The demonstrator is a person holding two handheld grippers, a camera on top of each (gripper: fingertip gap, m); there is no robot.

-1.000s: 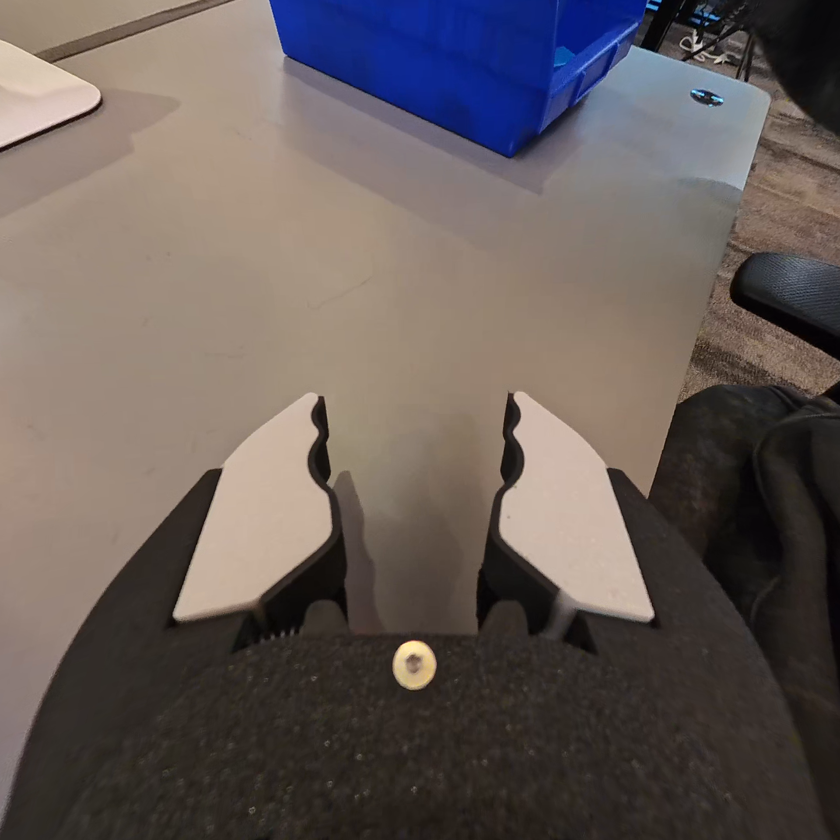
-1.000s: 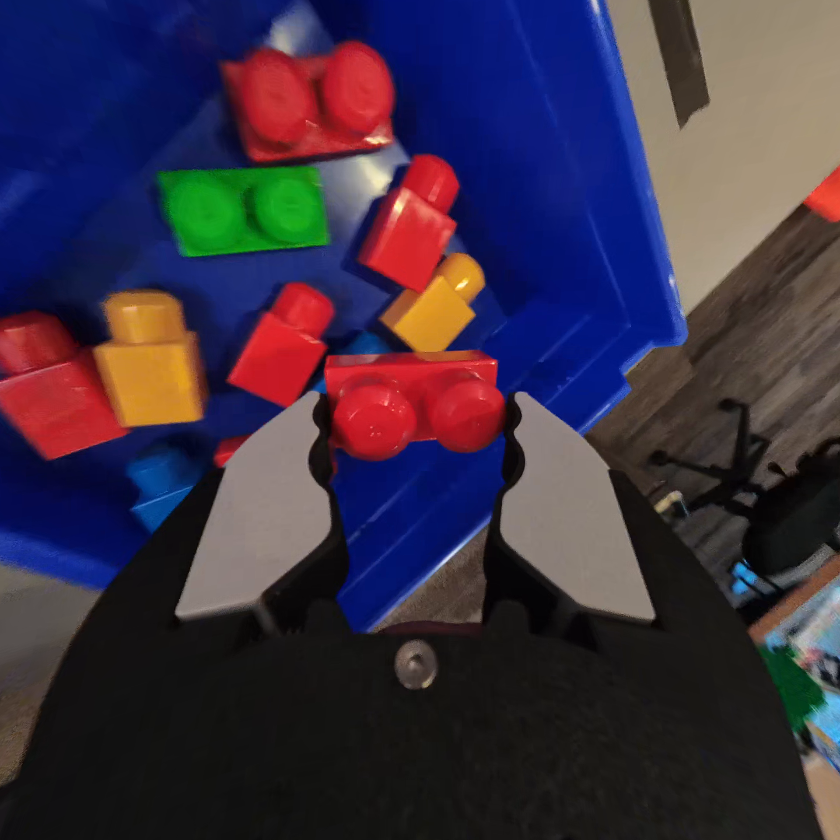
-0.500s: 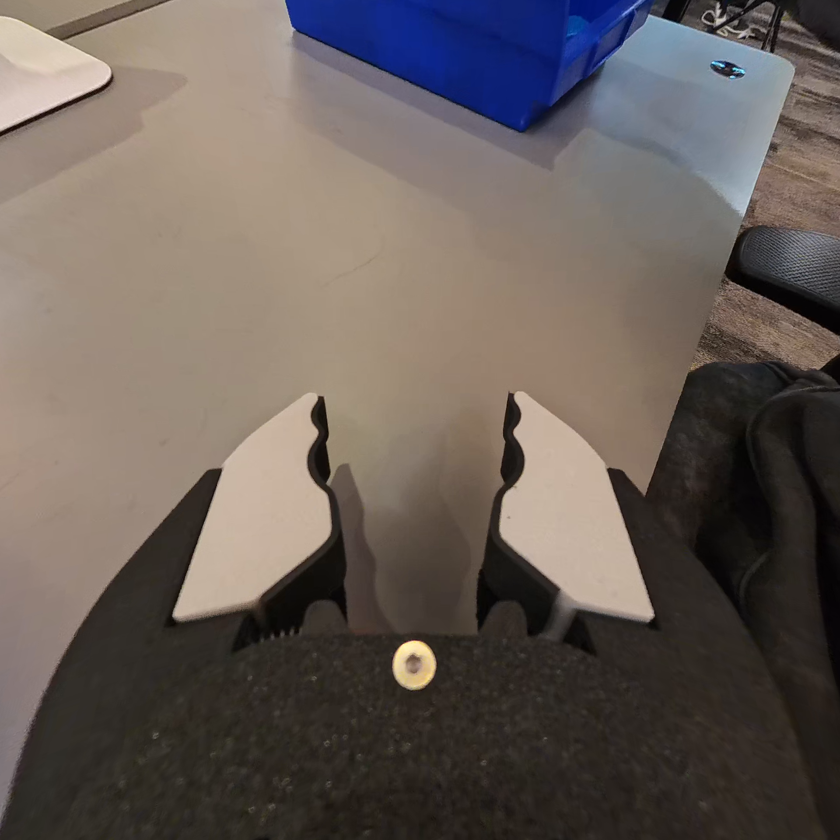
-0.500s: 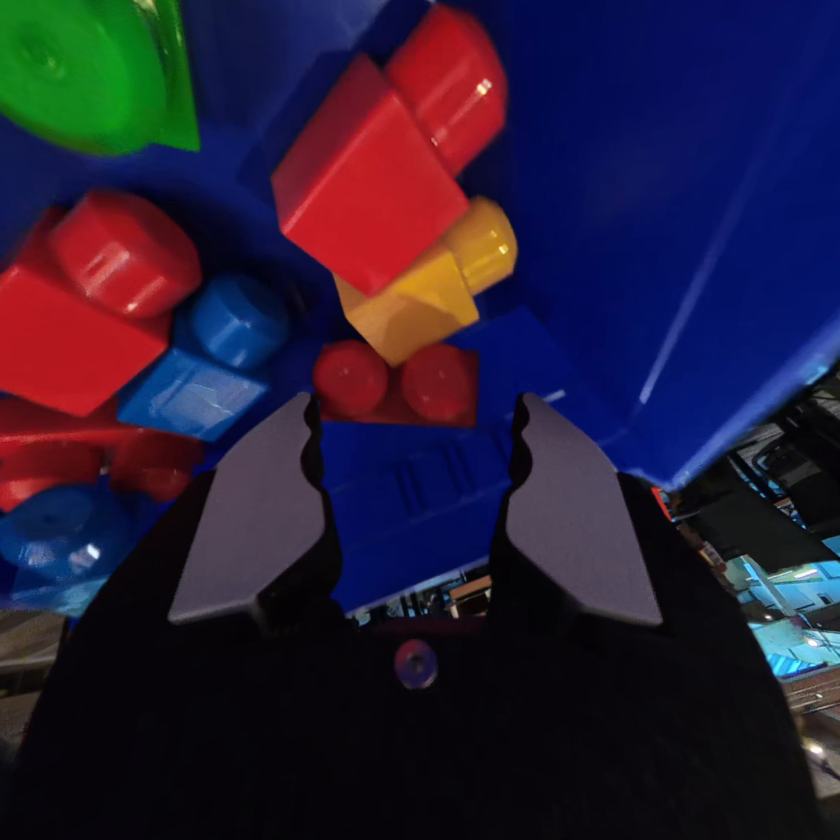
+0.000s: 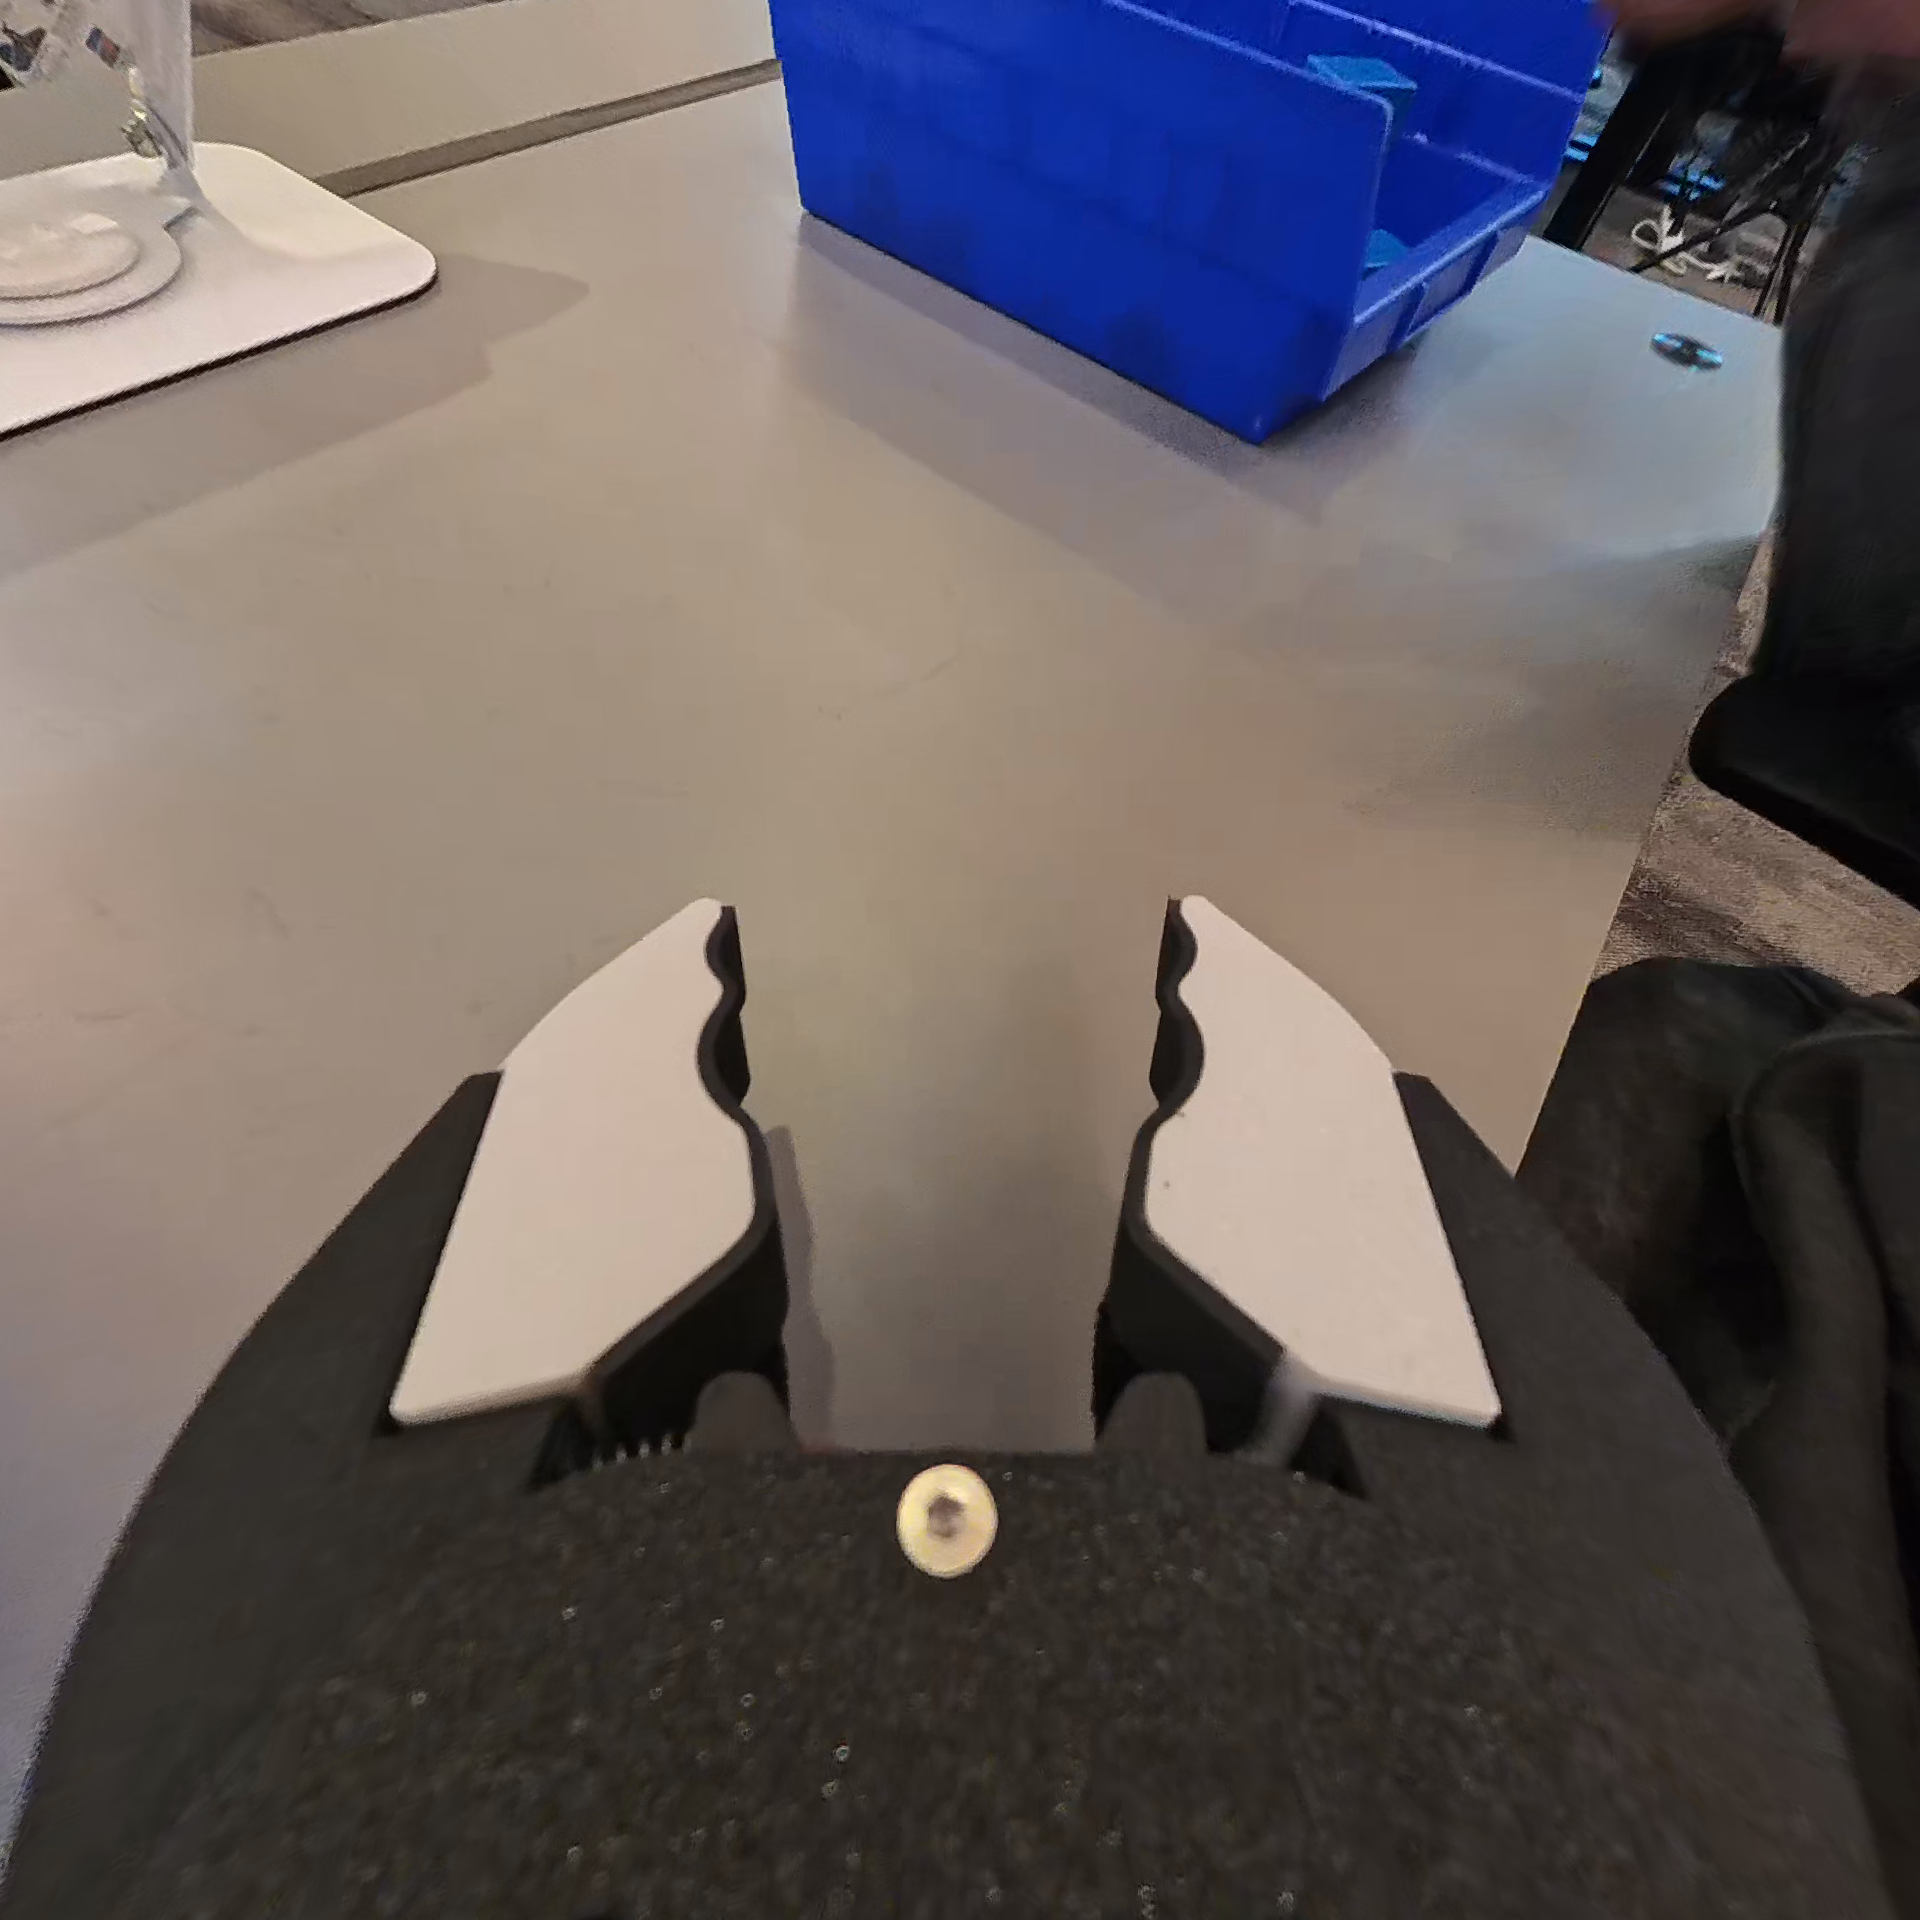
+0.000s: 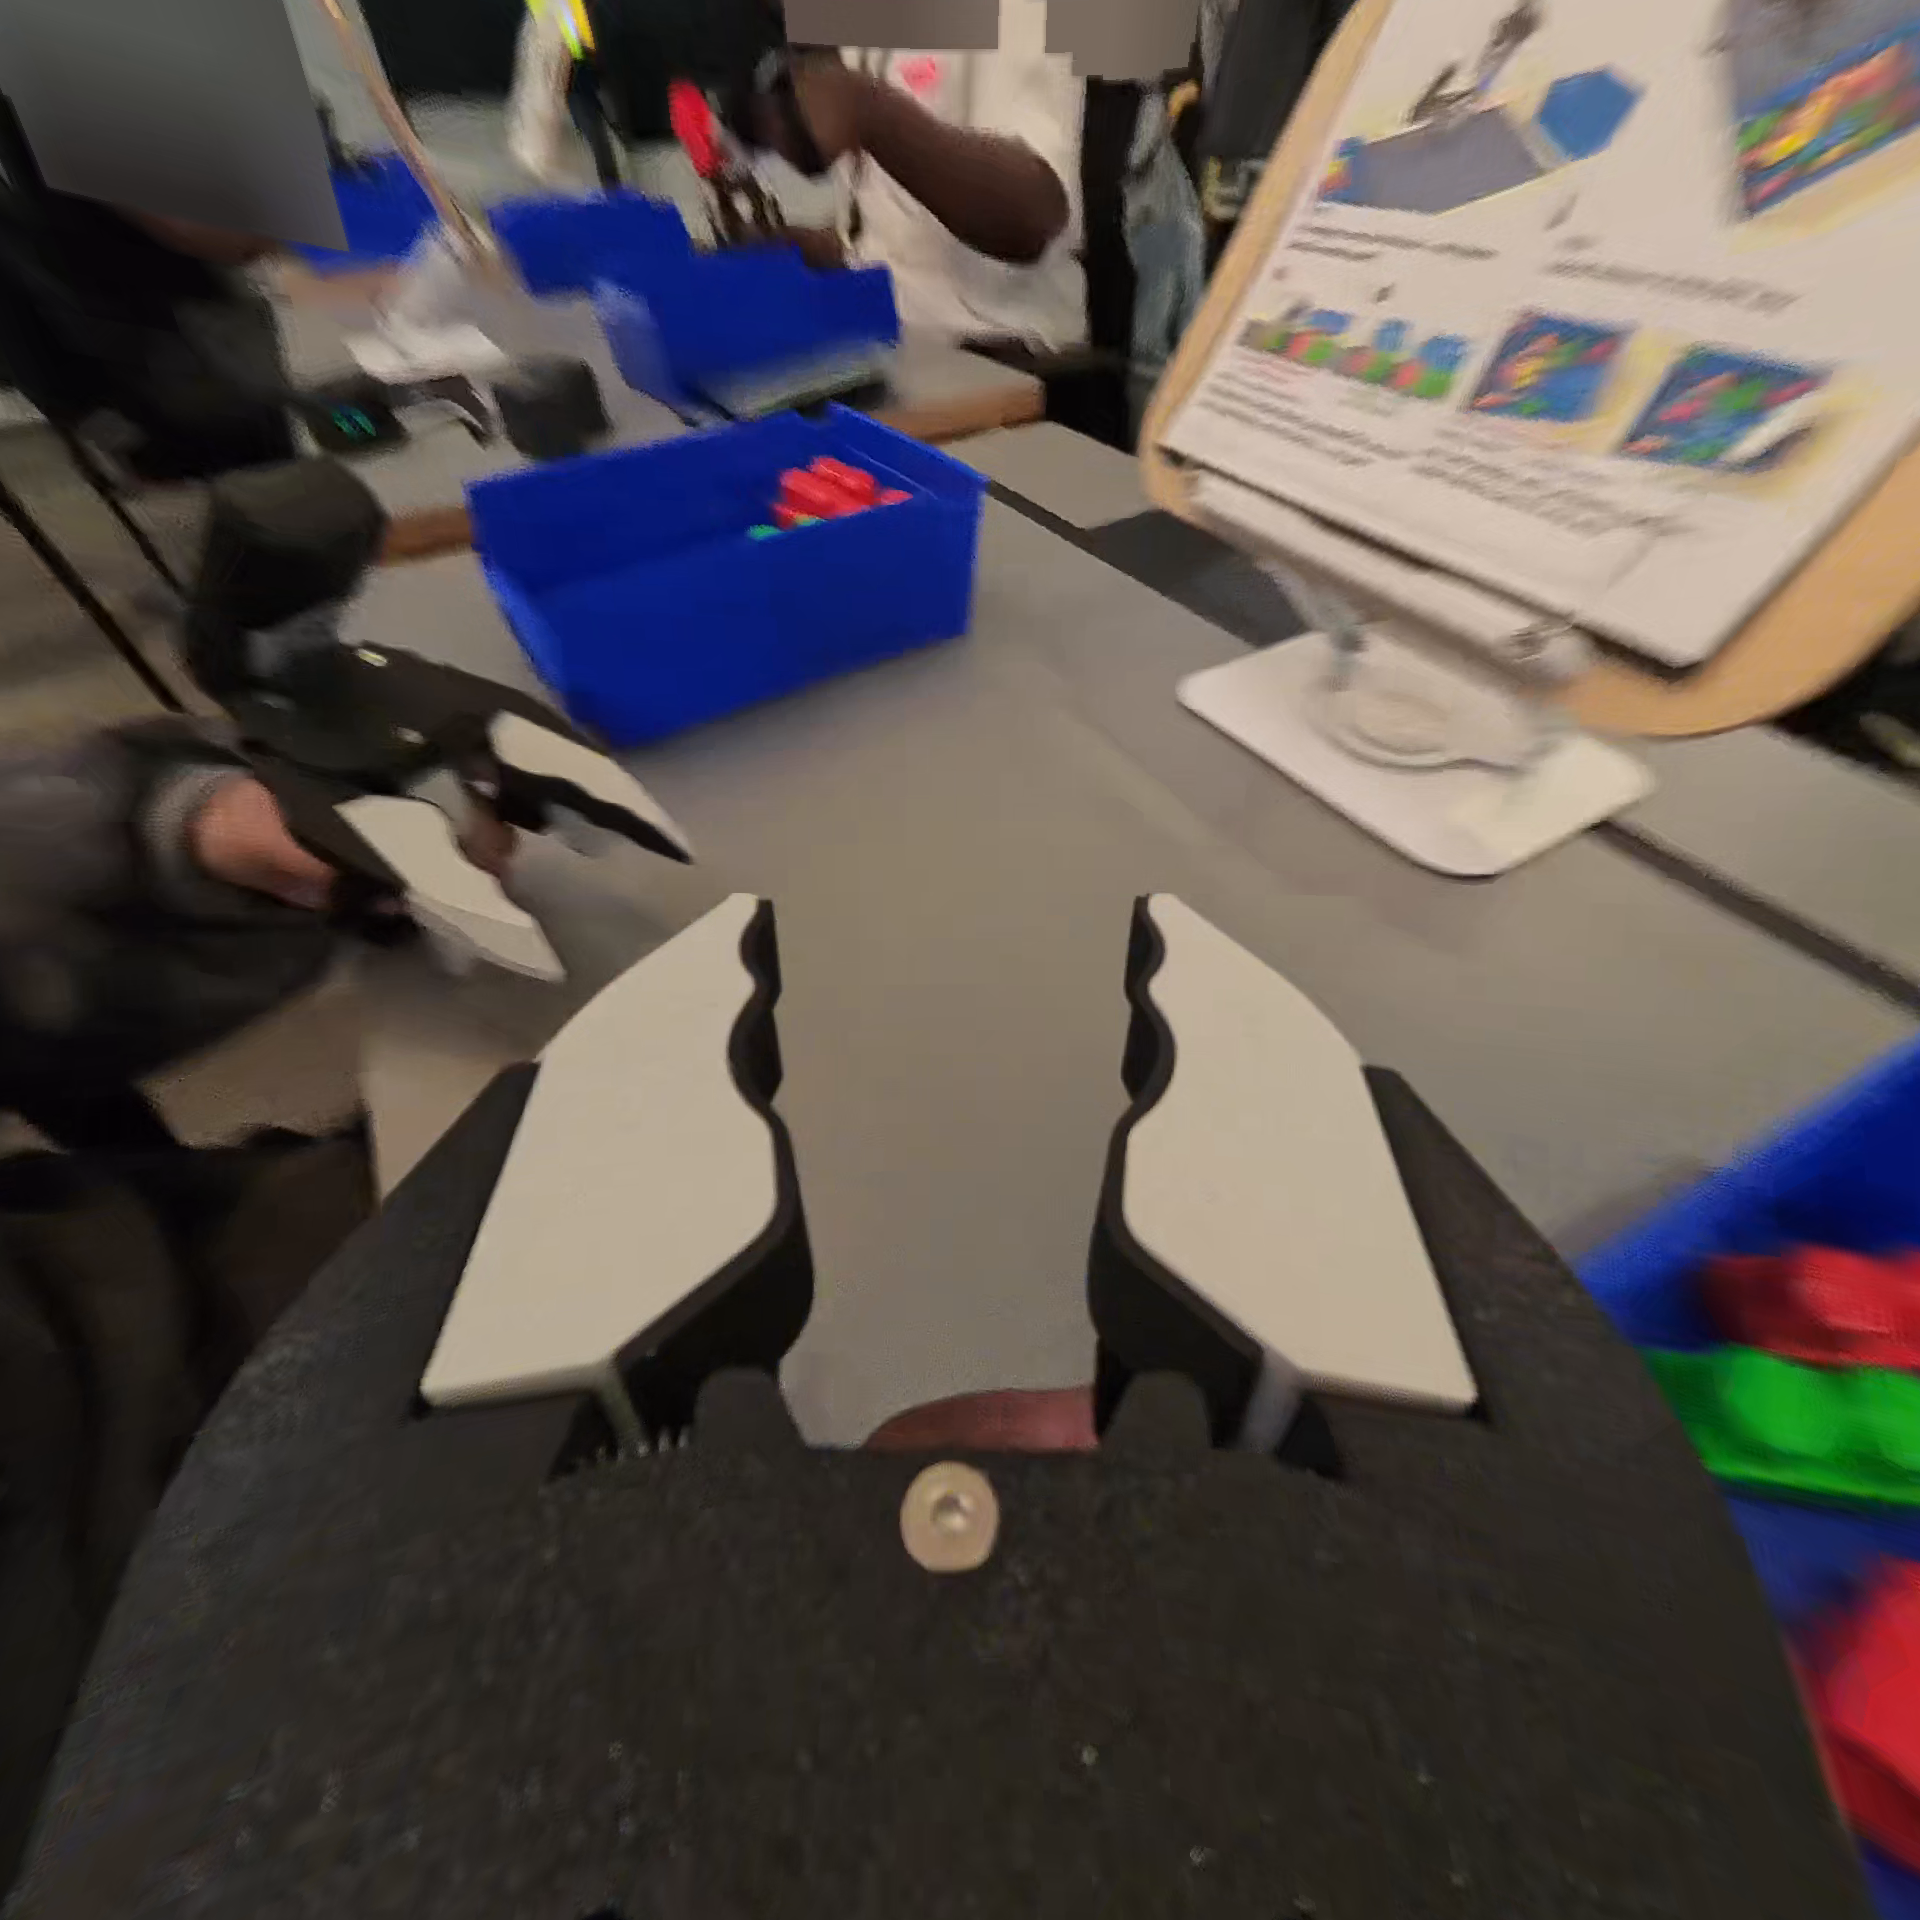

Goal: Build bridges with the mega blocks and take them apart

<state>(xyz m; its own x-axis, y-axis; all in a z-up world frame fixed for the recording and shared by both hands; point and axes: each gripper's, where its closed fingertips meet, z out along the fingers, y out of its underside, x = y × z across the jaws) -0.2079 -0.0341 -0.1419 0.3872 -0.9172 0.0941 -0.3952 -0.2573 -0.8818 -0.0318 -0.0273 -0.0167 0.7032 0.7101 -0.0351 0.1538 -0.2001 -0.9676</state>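
My right gripper (image 6: 951,914) is open and empty above the grey table (image 6: 987,790). The blue bin (image 6: 1787,1174) sits at its lower right, with blurred red blocks (image 6: 1829,1299) and a green block (image 6: 1808,1423) inside. My left gripper (image 5: 948,914) is open and empty, low over the bare table (image 5: 727,623). The same blue bin (image 5: 1091,208) stands ahead of it to the right. The left gripper also shows in the right wrist view (image 6: 613,914), held by a hand, jaws apart.
A board with pictures on a white stand (image 6: 1455,769) is at the right; its base shows in the left wrist view (image 5: 208,270). A second blue bin (image 6: 727,603) with red blocks stands farther off. People work at tables behind. Dark clothing (image 5: 1766,1195) lies past the table edge. The left gripper's tips are roughly 25 centimetres from the right gripper's.
My right gripper let go of the red two-stud block inside the bin, then pulled out and swung to face across the table. My left gripper stayed open and shifted only slightly.
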